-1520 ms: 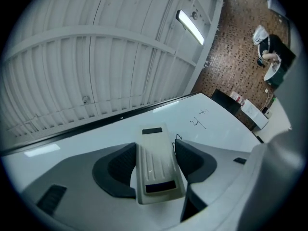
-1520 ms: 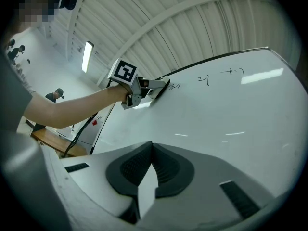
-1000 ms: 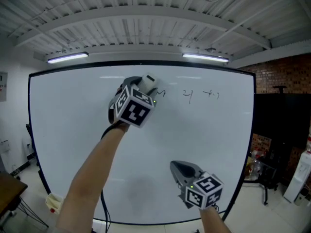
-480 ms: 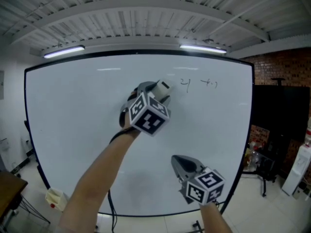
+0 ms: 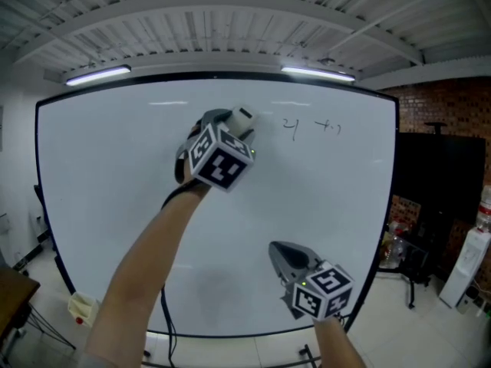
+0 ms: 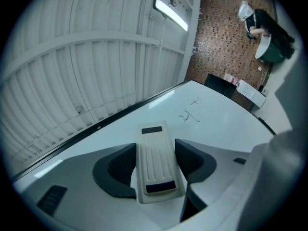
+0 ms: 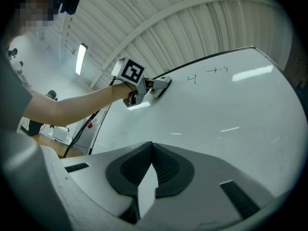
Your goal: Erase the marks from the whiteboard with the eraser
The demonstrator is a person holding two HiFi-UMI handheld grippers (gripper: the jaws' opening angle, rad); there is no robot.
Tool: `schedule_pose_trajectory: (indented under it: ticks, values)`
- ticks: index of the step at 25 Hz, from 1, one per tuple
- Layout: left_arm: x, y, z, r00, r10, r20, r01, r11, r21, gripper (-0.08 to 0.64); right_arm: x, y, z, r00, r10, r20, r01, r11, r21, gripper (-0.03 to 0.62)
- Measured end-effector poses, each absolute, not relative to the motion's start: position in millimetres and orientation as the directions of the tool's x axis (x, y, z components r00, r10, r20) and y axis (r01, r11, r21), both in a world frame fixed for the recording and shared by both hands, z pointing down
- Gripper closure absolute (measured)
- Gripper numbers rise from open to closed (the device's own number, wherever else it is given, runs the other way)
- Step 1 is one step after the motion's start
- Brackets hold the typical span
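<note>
A large whiteboard (image 5: pixel 115 205) fills the head view. Two small black marks (image 5: pixel 289 129) (image 5: pixel 330 126) sit near its top right. My left gripper (image 5: pixel 230 126) is raised to the upper middle of the board and is shut on a white eraser (image 5: pixel 243 118), just left of the marks. In the left gripper view the ribbed eraser (image 6: pixel 156 165) lies between the jaws, pressed flat against the board, with the marks (image 6: pixel 189 115) ahead. My right gripper (image 5: pixel 281 256) hangs low in front of the board, shut (image 7: pixel 152 150) on nothing.
A brick wall (image 5: pixel 453 121) and a dark panel (image 5: pixel 430 182) stand to the right of the board, with a white appliance (image 5: pixel 469 274) and a stand on the floor. A brown table corner (image 5: pixel 11 290) shows at the lower left. A cable (image 5: pixel 163 313) hangs from my left arm.
My left gripper swept the eraser right and a little down, then back up to the left. The leftmost mark beside the eraser no longer shows. The right gripper barely moved.
</note>
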State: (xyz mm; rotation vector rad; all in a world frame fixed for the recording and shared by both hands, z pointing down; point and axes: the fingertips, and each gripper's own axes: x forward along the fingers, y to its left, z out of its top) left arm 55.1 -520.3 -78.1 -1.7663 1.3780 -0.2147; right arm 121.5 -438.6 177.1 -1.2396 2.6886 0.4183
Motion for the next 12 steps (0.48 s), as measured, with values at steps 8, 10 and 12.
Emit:
schedule_pose_trajectory:
  ticks: [8,10,12]
  values:
    - [12.0,-515.6,-110.6,0.316,-0.843,-0.435,-0.791,0.019,-0.611,0.301,128.9,-442.4,190.2,-0.635,-0.735,-0.237,-0.772,0.611,0.173,0.597]
    - [13.6,-516.1,-111.0,0.303,-0.841,-0.449,-0.791,0.042,-0.611,0.301,133.2,-442.3,190.1,-0.629,-0.741,-0.235,-0.777,0.606,0.170,0.597]
    - [11.8,-515.4,-114.0,0.295,-0.840,-0.456,-0.796,0.048,-0.603,0.301,138.7,-442.5,188.6,-0.624,-0.746,-0.233,-0.781,0.601,0.169,0.597]
